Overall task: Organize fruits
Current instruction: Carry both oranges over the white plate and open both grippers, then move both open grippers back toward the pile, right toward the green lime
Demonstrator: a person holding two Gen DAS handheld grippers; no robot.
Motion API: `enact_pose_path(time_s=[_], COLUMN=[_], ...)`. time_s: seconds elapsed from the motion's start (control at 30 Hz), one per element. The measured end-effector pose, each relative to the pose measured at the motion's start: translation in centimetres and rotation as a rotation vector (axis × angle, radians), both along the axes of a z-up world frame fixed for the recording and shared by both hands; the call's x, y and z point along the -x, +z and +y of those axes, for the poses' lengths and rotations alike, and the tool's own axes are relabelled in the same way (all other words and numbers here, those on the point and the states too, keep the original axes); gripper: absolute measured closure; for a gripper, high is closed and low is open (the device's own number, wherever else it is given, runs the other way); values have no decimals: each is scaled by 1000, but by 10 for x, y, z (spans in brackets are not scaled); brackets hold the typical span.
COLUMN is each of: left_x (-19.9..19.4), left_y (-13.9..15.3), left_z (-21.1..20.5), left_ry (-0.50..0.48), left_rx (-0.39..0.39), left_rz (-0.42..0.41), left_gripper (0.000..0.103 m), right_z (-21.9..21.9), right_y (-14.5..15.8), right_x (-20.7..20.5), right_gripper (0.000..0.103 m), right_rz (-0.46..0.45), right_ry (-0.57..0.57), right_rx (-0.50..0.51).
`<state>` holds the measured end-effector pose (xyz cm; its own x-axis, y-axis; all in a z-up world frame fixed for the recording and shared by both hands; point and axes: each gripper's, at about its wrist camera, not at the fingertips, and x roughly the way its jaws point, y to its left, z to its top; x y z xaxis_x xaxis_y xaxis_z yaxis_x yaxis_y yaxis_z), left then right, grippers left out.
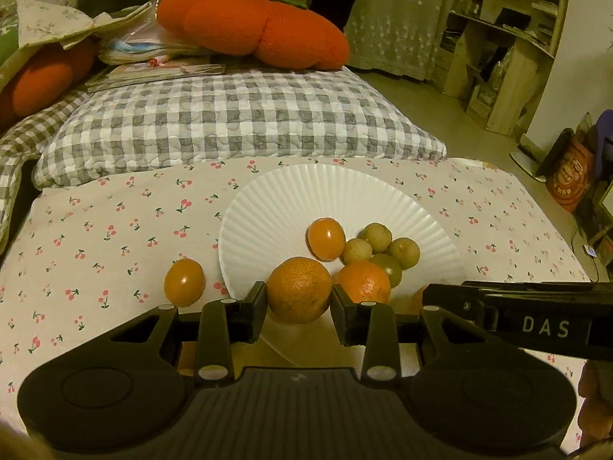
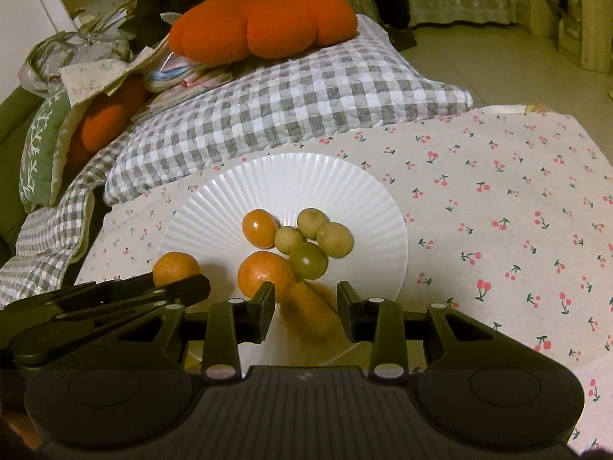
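Note:
A white ribbed plate [image 1: 306,195] [image 2: 283,184] lies on the cherry-print cloth. On it are an orange tomato [image 1: 326,238] [image 2: 260,228], three tan round fruits [image 1: 377,237] [image 2: 333,239], a green grape [image 1: 389,268] [image 2: 307,260] and a mandarin [image 1: 364,281] [image 2: 264,274]. My left gripper [image 1: 299,301] is shut on a second mandarin [image 1: 299,289] [image 2: 176,268] at the plate's near left rim. A second orange tomato [image 1: 184,281] lies on the cloth to its left. My right gripper [image 2: 305,301] is open over the plate's near edge, around a blurred orange fruit [image 2: 310,310].
A grey checked pillow [image 1: 237,122] [image 2: 291,96] lies behind the plate, with an orange persimmon cushion [image 1: 253,25] [image 2: 264,19] on it. Papers and another cushion [image 1: 42,76] are piled at the left. The cloth's right edge drops to the floor [image 1: 452,122].

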<state>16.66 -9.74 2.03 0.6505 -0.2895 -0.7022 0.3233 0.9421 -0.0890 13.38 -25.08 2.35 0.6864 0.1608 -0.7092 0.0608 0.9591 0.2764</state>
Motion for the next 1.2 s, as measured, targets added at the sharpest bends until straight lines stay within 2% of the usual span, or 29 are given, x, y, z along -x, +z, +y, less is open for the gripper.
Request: enact_pose_path(time_s=[0.17, 0.33, 0.53, 0.7, 0.93, 1.1, 1.2], left_x=[1, 2, 6, 7, 14, 20, 23], left_y=[-1, 2, 10, 15, 17, 24, 27], left_z=[-3, 1, 12, 28, 46, 64, 77], left_ry=[-17, -10, 7, 44, 91, 131, 154], left_rx=[-12, 10, 51, 85, 102, 102, 98], left_rz=[-1, 1, 7, 24, 55, 57, 50], left_gripper=[77, 75, 72, 71, 65, 58, 54], right_z=[0, 0, 9, 12, 27, 36, 38], right_y=[3, 11, 16, 21, 21, 23, 24], right_x=[1, 5, 10, 12, 15, 19, 19], right_gripper=[69, 69, 58, 36, 29, 28, 28], right_rz=[-11, -43, -67, -86, -108, -131, -135], right_ry=[-3, -3, 13, 6, 51, 82, 97], right_rx=[-15, -33, 7, 54, 137, 200, 204])
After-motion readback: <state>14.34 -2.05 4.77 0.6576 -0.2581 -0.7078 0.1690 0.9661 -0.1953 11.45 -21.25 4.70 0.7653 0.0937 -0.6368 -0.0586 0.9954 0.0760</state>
